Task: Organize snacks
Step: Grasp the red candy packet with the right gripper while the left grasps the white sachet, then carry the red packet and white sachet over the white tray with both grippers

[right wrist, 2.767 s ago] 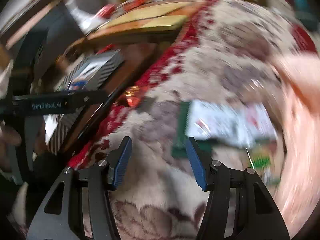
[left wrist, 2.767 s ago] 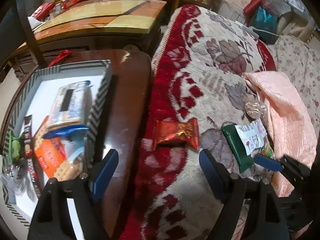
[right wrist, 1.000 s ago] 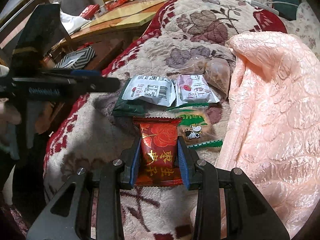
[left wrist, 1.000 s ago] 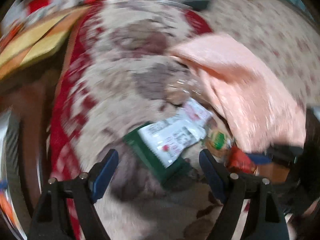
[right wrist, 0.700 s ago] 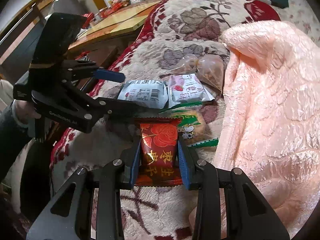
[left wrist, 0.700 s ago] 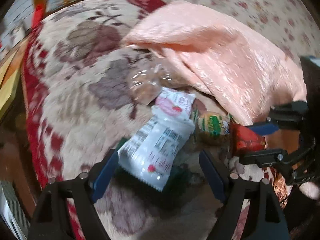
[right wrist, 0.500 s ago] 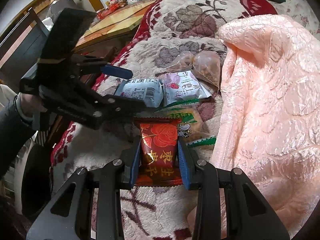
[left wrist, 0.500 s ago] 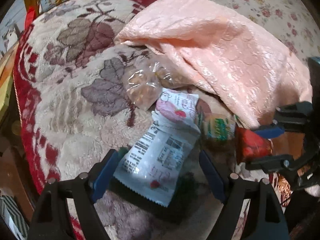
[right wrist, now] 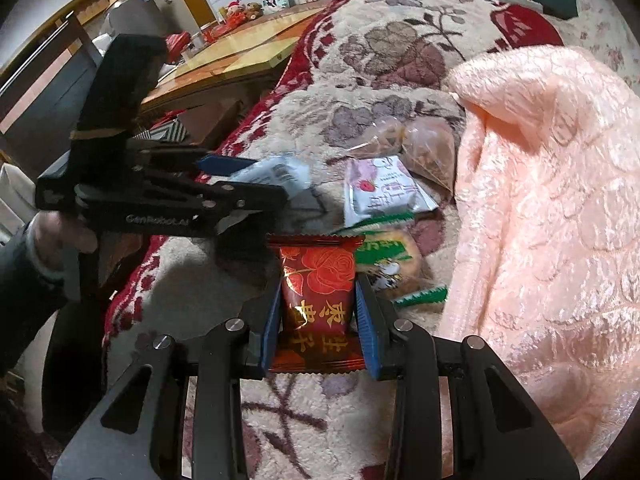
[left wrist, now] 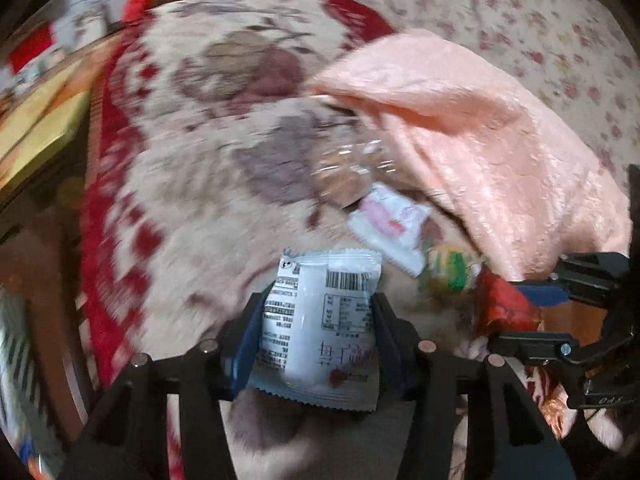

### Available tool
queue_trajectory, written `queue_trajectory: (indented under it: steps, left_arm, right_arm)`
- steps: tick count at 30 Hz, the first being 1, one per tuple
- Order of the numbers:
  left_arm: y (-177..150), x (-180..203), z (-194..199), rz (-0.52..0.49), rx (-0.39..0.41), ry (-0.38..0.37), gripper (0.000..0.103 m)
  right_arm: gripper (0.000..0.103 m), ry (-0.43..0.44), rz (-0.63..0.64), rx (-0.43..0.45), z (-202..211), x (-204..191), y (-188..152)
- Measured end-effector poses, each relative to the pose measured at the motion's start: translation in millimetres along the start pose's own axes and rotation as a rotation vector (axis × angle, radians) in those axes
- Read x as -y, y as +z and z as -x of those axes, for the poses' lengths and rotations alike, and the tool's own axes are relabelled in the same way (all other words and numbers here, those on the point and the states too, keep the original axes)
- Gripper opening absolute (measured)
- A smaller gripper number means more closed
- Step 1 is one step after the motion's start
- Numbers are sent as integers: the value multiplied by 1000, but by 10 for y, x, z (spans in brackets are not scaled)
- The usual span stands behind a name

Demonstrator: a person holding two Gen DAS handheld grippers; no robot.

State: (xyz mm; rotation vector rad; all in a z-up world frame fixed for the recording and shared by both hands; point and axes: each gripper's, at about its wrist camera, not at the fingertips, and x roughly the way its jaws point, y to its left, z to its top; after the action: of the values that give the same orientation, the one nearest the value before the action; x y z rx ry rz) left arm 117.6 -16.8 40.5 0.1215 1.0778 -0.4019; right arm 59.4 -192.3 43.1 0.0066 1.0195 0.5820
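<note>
Left gripper [left wrist: 316, 320], jaws closing w/ white barcode packet [left wrist: 320, 316] between its blue pads, long axis along the fingers. Right gripper [right wrist: 318, 316] clamped on red rose-print packet [right wrist: 316, 292] w/ gold Chinese characters, lengthwise along the fingers. "GenRobot.AI" printed on left gripper's side. Both over floral plush blanket [right wrist: 372, 60]; pink quilt [right wrist: 552, 184] at right, wooden table [right wrist: 240, 56] behind.
</note>
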Motion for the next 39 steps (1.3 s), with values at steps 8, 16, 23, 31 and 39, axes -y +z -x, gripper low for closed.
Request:
queue_trajectory:
  steps: [8,16,23,31,39]
  left_arm:
    - [-462,-119,543,148,85,181,55]
    - [-858,-418,1080,275,169,314,55]
    - [-1137,-758,1362,382,195,368,55]
    - [-1438,-1136,1562,504,210,408,56]
    - [-1665,-1494,1729,606,235,453,56]
  right_arm:
    - [33,1,31,-4,-137,-343,40]
    - [33,38,59,-7,-335,-781,185]
    - [33,77,135,-2,-449,-1275,355]
    - [33,114,236,-16,-578,-1815,504]
    - [33,149,305,-19,-683,-2241,635]
